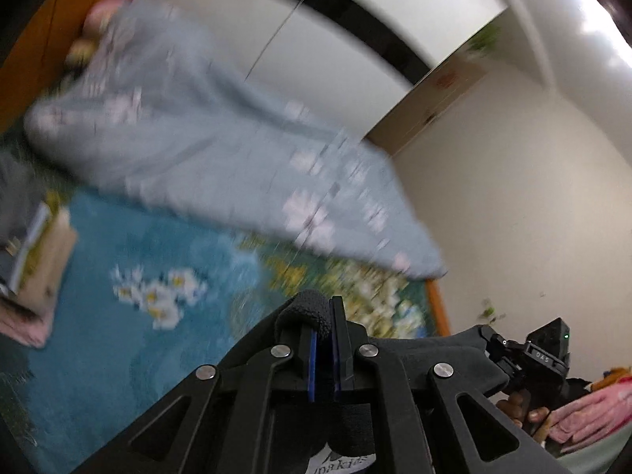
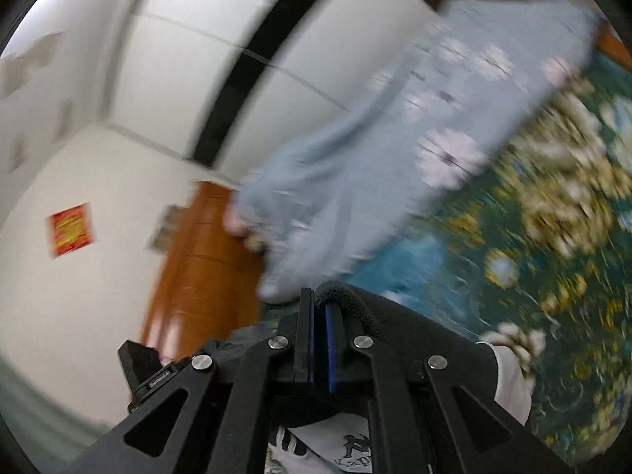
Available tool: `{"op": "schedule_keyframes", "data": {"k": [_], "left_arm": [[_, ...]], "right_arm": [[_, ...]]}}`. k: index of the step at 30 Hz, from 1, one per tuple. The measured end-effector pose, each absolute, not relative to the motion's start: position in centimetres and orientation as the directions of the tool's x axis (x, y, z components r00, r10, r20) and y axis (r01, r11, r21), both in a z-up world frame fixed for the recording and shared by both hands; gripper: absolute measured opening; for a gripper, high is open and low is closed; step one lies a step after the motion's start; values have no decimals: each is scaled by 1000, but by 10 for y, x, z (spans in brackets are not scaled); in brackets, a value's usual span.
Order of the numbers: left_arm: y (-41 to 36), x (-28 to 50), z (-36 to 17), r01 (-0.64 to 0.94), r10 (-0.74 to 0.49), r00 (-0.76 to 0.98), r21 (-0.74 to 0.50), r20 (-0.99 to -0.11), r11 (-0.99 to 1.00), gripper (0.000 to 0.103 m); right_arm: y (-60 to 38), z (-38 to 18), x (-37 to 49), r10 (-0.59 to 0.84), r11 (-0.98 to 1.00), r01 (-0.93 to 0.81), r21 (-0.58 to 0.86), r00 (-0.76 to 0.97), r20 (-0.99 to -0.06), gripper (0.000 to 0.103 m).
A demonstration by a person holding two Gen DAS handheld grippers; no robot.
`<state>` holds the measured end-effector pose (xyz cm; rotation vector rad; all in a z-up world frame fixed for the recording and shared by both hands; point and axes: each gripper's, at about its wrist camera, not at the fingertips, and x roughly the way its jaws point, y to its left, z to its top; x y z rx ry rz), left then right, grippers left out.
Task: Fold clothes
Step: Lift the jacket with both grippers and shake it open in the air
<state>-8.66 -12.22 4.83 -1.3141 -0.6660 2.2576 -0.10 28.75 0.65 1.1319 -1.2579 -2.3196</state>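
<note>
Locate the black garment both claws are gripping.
The black garment is pinched in the left claw at bottom centre of the left wrist view, and likewise in the right claw, above the floral bedspread.

Open teal bedspread (image 1: pixel 118 245) ahead; blue quilt (image 1: pixel 197 138) heaped beyond, folded stack (image 1: pixel 35 260) at left

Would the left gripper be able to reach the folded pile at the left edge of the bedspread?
Probably not as things stand: the left gripper is shut on black fabric, which would come along, though only open bedspread lies before the pile.
</note>
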Motion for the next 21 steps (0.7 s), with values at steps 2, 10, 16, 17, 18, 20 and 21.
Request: {"op": "schedule_keyframes", "data": {"k": [2, 10, 16, 17, 18, 20, 21], "left_arm": [[-116, -120, -8, -56, 578, -363, -602, -731, -797, 6], [-87, -201, -173, 81, 523, -77, -528, -849, -845, 5], [-75, -270, -219, 99, 507, -19, -506, -862, -857, 6], [-75, -278, -226, 122, 512, -4, -508, -859, -853, 6], [-74, -286, -235, 145, 518, 7, -512, -855, -847, 6], [-70, -298, -251, 174, 515, 27, -503, -857, -846, 6], [-68, -302, -261, 180, 505, 44, -490, -862, -853, 6]], "right_arm": [[288, -40, -27, -529, -583, -245, 775, -610, -591, 5], [288, -196, -109, -451, -561, -581, 590, -383, -806, 4], [299, -218, -167, -407, -558, -620, 552, -375, -833, 4], [299, -221, -177, -402, -568, -620, 541, -364, -840, 4], [299, -226, -187, -394, -581, -622, 525, -349, -850, 4], [297, -242, -204, -370, -600, -635, 487, -319, -872, 4], [296, -250, -209, -369, -604, -641, 474, -303, -879, 4]]}}
